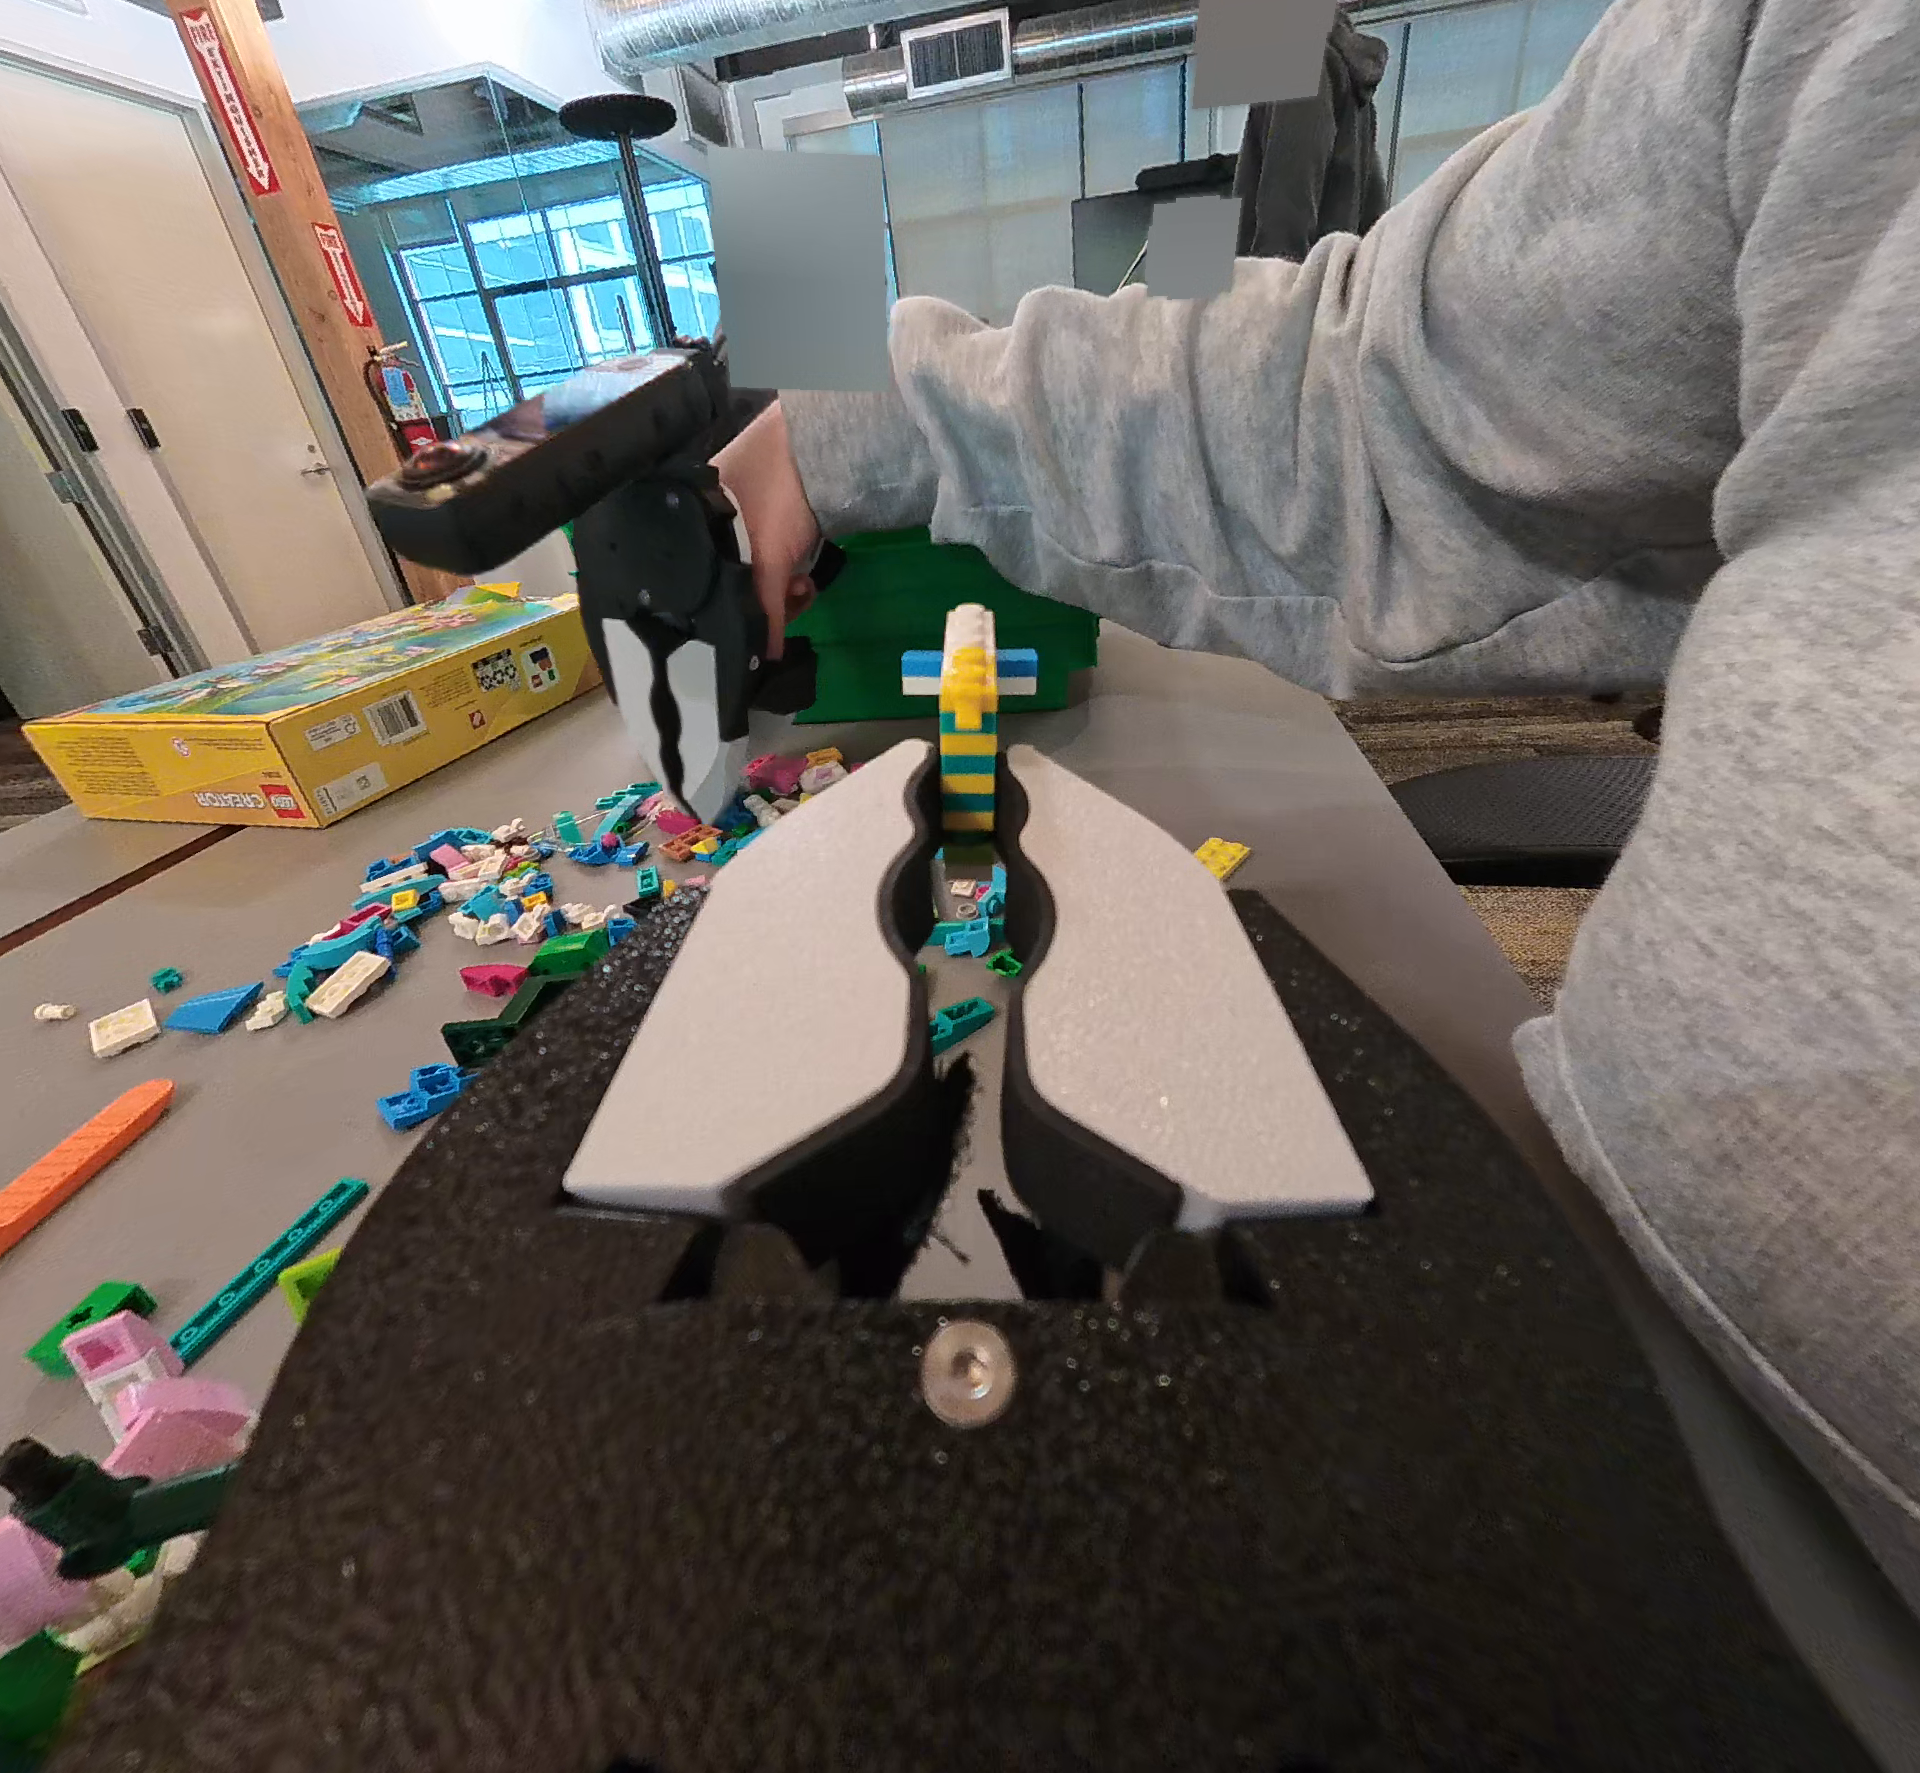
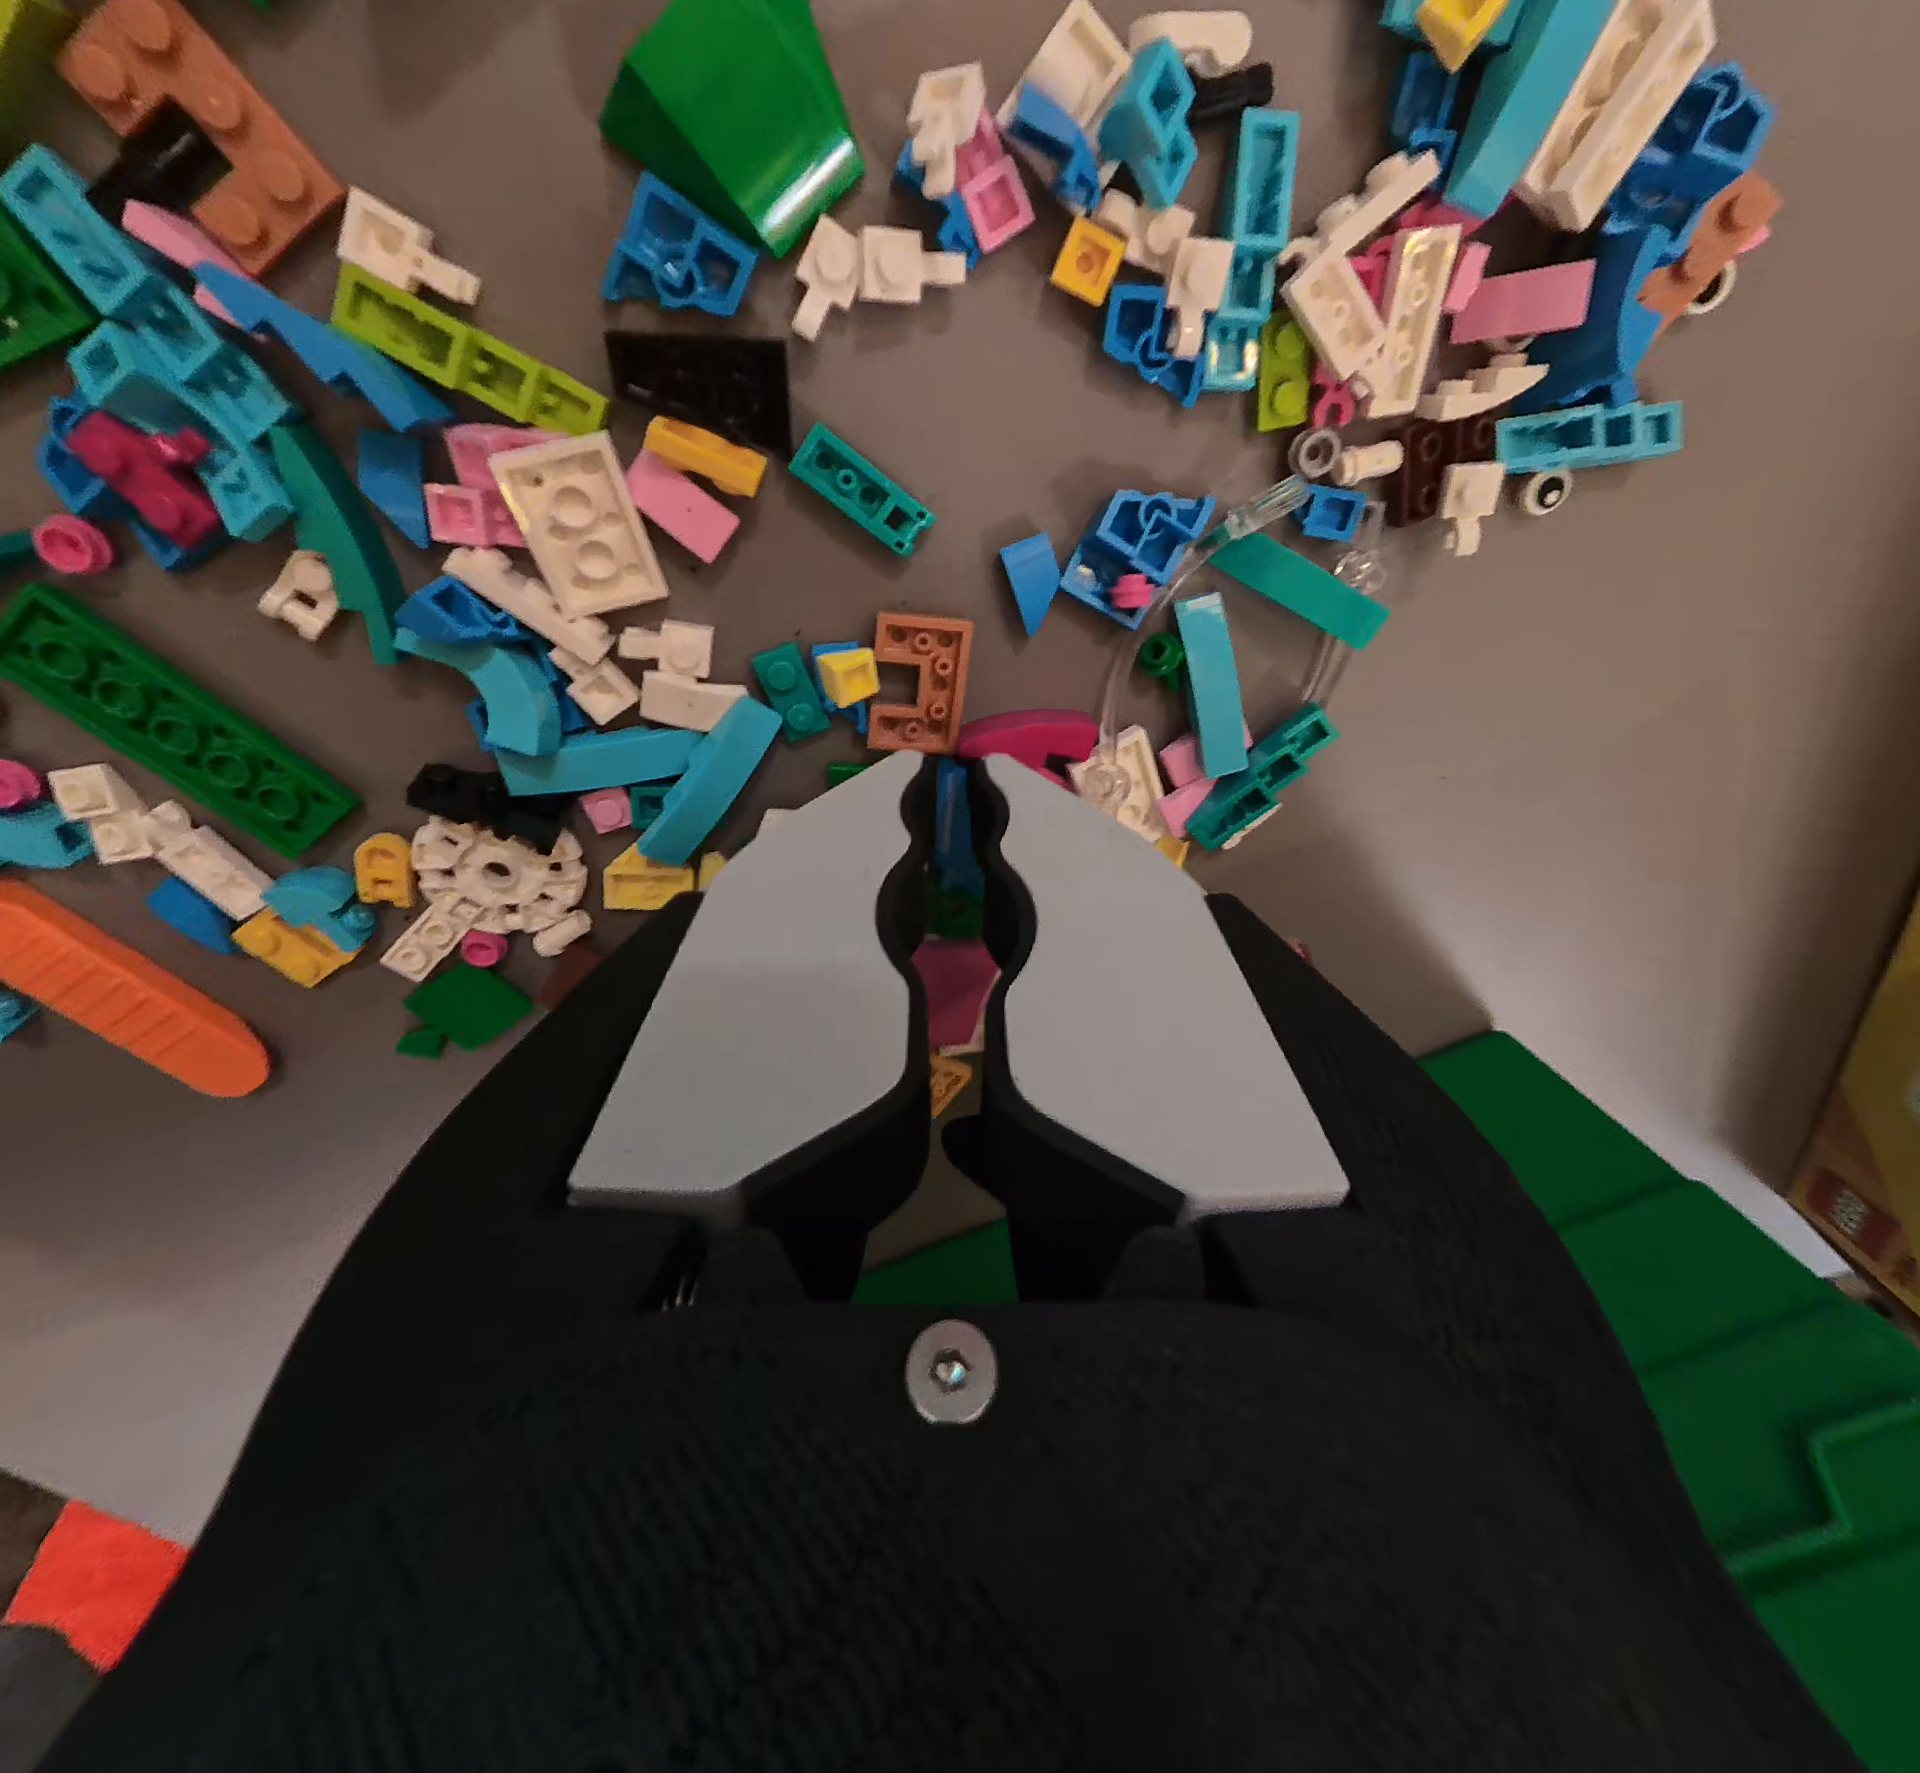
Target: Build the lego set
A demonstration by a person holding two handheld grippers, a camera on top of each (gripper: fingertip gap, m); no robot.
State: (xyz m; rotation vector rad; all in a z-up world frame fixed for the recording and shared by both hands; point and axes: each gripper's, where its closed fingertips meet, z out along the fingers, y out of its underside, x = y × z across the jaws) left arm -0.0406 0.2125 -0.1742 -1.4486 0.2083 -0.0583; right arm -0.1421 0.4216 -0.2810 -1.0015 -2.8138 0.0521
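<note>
Tower of yellow and teal bricks [image 1: 968,767] is standing at frame centre, pinched by the left tool [image 1: 966,778]. Right tool [image 2: 951,793] is pinching a blue piece [image 2: 950,819] above scattered bricks [image 2: 582,518] on the surface [image 2: 1558,684].

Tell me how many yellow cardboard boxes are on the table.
1. The yellow box lies flat at the table's far left in the left wrist view, beyond the scattered bricks. Others may be hidden behind the grey sleeve or out of frame.
</note>
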